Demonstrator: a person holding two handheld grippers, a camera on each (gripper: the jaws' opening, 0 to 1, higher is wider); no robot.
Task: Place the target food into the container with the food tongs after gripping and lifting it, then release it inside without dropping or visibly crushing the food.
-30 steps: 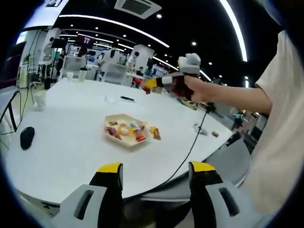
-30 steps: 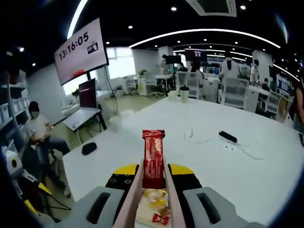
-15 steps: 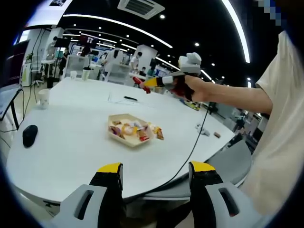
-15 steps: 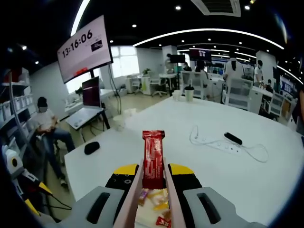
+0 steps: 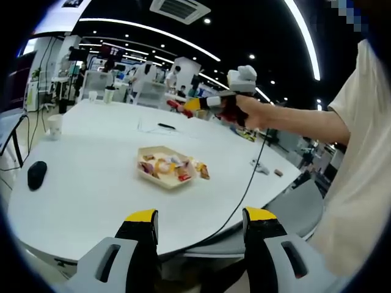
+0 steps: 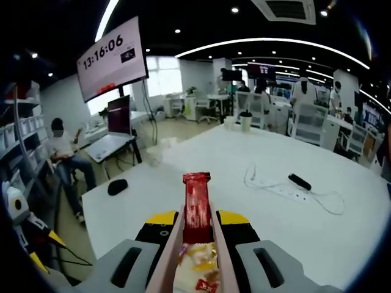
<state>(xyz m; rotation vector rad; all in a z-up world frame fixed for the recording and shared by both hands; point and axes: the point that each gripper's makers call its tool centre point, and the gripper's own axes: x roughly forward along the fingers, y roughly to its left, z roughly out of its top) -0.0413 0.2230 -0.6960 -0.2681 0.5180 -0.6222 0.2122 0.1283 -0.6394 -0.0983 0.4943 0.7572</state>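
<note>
The right tool [image 6: 197, 227] has stayed closed through its pink tongs [image 6: 173, 256] on the red snack bar [image 6: 197, 204], which stands upright between the tong tips. Against the half-second before, this view has dipped a little, so more of the tray [image 6: 194, 271] of wrapped sweets shows between the tong arms, directly below the bar. In the left gripper view the tray has slid slightly left in the picture, which is the camera moving rather than the tray.

The left tool [image 5: 200, 226] stands wide, gripping nothing, low at the near edge of the white tabletop [image 5: 91, 183]. The tray [image 5: 160, 177] sits beyond it, near the middle of the tabletop. Above and beyond the tray, the person's right hand [image 5: 244, 113] is stretched forward at arm's length, holding the right tool [image 5: 183, 105] level with the bar pointing away. Left of the tray lies a black mouse [image 5: 36, 175]; behind the tray is a power strip [image 6: 269, 183].
</note>
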